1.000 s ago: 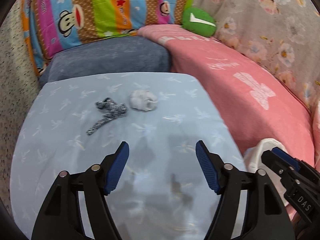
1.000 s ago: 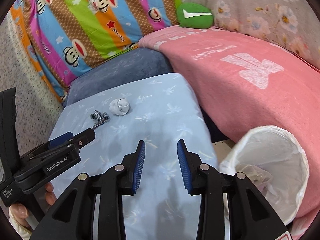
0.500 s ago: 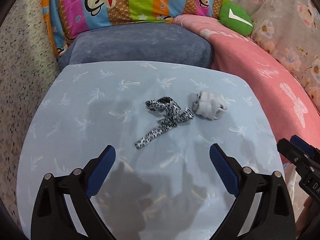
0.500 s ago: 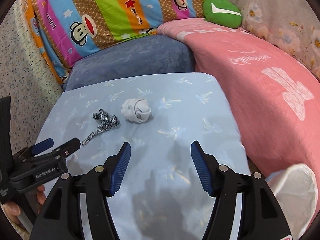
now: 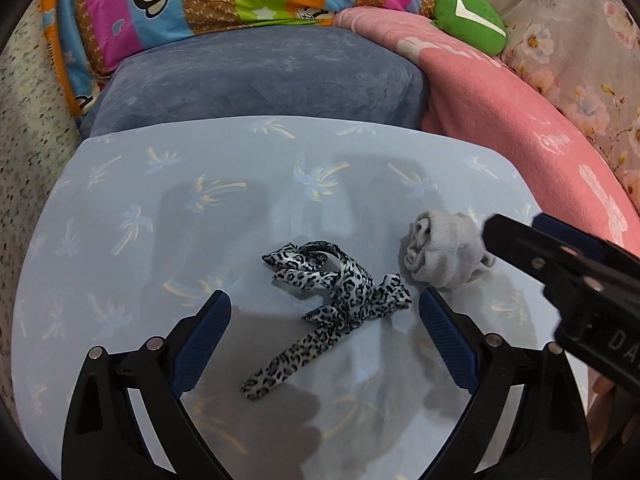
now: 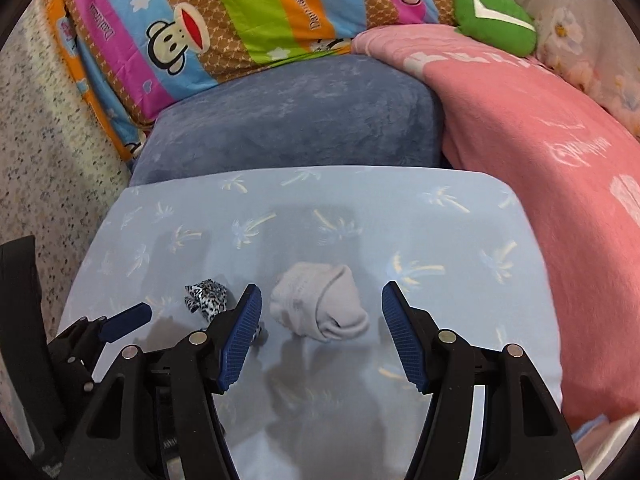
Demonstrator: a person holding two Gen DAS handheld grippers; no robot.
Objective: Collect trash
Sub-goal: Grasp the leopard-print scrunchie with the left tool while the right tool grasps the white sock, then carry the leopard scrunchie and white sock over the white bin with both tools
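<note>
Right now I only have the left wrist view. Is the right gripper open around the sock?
Observer: Yes. The right gripper is open, and the sock lies between its fingers.
Operator: Is it touching the sock?
Observer: No. There is a gap on each side, and the sock is roughly centred.
Operator: Is the ribbon in its way?
Observer: The ribbon lies outside the gripper's left finger, partly hidden behind it.
</note>
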